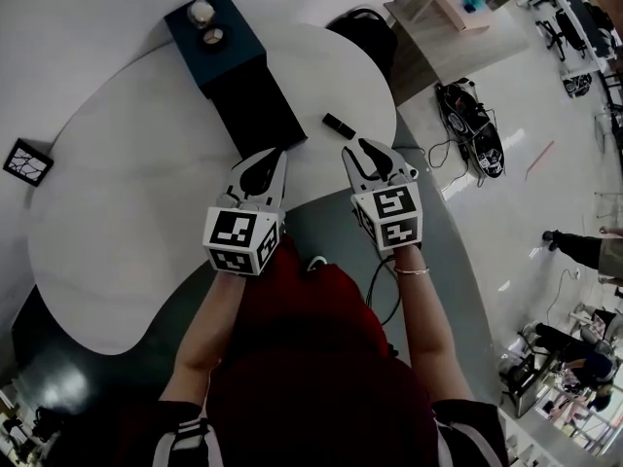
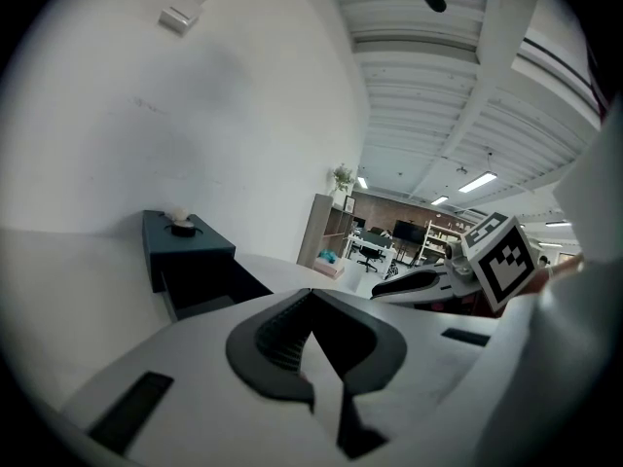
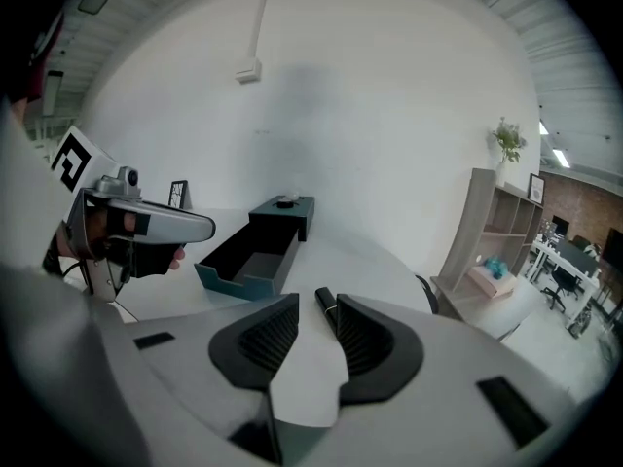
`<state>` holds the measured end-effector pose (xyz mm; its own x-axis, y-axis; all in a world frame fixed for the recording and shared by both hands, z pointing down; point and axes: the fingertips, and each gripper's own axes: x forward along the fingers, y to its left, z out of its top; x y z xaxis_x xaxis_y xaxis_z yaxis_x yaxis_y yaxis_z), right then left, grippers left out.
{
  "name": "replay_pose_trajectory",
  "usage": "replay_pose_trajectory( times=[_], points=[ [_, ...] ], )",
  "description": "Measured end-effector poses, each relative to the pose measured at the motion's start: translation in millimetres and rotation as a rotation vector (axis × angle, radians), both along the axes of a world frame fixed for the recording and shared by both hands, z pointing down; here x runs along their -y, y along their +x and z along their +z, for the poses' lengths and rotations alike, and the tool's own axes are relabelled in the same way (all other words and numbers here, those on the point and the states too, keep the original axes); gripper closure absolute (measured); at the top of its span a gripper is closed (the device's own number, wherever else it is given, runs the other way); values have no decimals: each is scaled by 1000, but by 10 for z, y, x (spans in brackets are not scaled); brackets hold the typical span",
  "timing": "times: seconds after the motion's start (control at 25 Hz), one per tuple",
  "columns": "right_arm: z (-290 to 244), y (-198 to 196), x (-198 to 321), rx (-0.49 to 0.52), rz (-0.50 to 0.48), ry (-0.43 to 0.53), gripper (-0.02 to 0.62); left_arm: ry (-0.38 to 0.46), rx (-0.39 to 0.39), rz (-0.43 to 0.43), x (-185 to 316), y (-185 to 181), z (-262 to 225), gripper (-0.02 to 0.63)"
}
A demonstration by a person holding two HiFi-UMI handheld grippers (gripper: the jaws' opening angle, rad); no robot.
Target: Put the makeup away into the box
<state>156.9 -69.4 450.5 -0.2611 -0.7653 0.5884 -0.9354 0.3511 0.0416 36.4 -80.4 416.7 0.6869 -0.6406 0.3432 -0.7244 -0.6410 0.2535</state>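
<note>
Closest in, the person's forearms reach out over a red garment, with a thin bracelet (image 1: 413,271) on the right wrist. The left gripper (image 1: 265,159) hangs over the near edge of the white desk (image 1: 127,163), just short of the near end of the box's pulled-out drawer (image 1: 258,105). Its fingers are closed tip to tip with nothing between them. The right gripper (image 1: 362,152) is level with it, off to the right of that same end of the drawer and tilted down toward the desk. Its fingers stand apart and grip nothing. Just ahead of those fingertips lies the makeup, a small black tube (image 1: 338,125). It rests flat on the desk, to the right of the drawer's near end, near it but not touching. In the right gripper view the tube lines up with the gap between the open fingers, and neither pad presses on it. Further back stands the dark teal box (image 1: 219,42), with the drawer running out from it toward the person. On the box's top sit two small round things, a pale one (image 1: 201,11) and, just nearer, a dark one (image 1: 212,36). Right of the box, past the desk's far edge, is a black chair (image 1: 368,27). Further right again, a tangle of cables (image 1: 472,125) lies on the floor.
</note>
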Motion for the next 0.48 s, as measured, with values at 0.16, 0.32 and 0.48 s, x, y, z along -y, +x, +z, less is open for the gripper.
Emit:
replay_pose_trajectory(
  times=[0.16,0.32,0.48],
  points=[
    [73,8,96,-57,-51,-33,459,0,-4,-6,64,-43,-5,583],
    [175,14,217,-112,-85,-60,457,2,-6,-15,155,-104,2,583],
    [279,-22,312,-153,-135,-89,457,-3,-4,-25,231,-173,18,583]
  ],
)
